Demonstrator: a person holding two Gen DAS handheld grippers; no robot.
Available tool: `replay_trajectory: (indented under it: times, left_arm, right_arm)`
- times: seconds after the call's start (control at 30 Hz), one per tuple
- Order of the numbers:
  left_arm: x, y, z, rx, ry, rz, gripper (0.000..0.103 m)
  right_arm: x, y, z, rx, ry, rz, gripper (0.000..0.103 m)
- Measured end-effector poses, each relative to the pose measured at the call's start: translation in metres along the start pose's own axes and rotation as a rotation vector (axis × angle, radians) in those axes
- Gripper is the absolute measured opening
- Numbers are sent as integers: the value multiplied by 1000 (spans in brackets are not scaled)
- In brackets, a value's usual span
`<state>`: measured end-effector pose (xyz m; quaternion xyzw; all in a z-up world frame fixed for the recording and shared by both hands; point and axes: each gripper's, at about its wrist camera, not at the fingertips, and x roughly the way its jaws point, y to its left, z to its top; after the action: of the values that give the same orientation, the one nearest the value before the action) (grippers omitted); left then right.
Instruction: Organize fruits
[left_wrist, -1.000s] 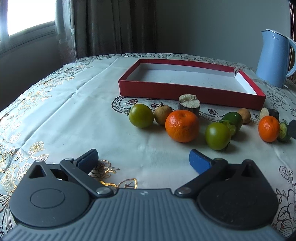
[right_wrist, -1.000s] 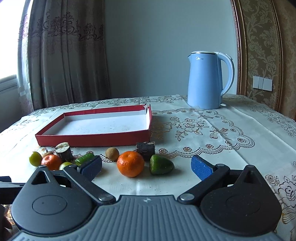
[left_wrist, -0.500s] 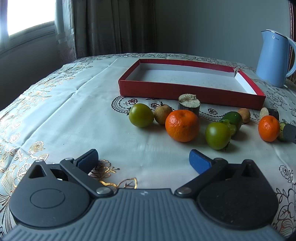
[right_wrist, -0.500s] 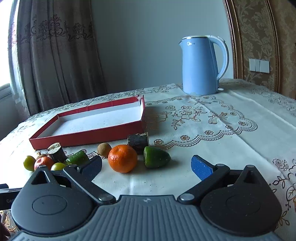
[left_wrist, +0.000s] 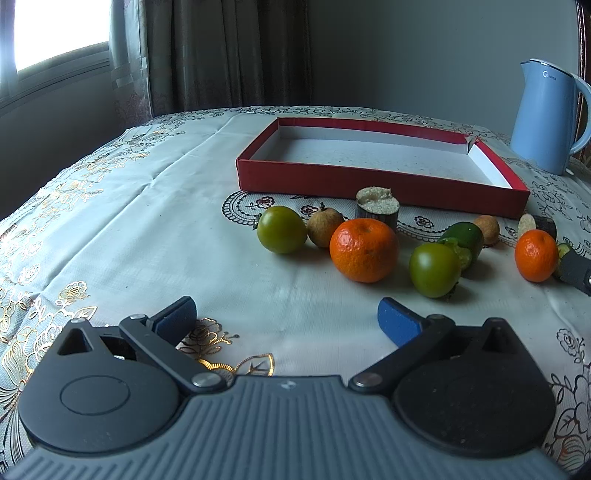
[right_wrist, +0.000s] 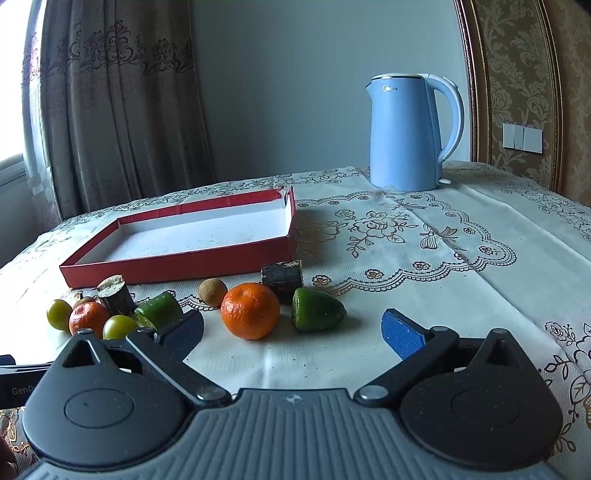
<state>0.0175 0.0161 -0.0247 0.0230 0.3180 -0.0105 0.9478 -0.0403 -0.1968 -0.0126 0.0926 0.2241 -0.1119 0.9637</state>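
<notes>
From my left wrist view the blue kettle (left_wrist: 546, 118) runs off the right edge, handle cut. A dark gripper finger (left_wrist: 576, 268) there covers the green fruit piece beside the far tangerine (left_wrist: 536, 255). On my right camera, a brown fruit (right_wrist: 82, 301) hides behind the tangerine (right_wrist: 88, 317), kind unclear

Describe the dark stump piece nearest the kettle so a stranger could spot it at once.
Start at the red box in the middle of the table, and go to its near corner on the side of the blue kettle. Just in front of that corner lies the dark stump piece, behind an orange and a green cut fruit. Unlike the other stump, it lies on its side.
</notes>
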Motion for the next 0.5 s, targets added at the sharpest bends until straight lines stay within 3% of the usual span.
replay_trajectory:
  times: [0.5]
  left_arm:
    - [0,0,0,-1,0,0,103]
  right_arm:
    - [0,0,0,-3,1,5,103]
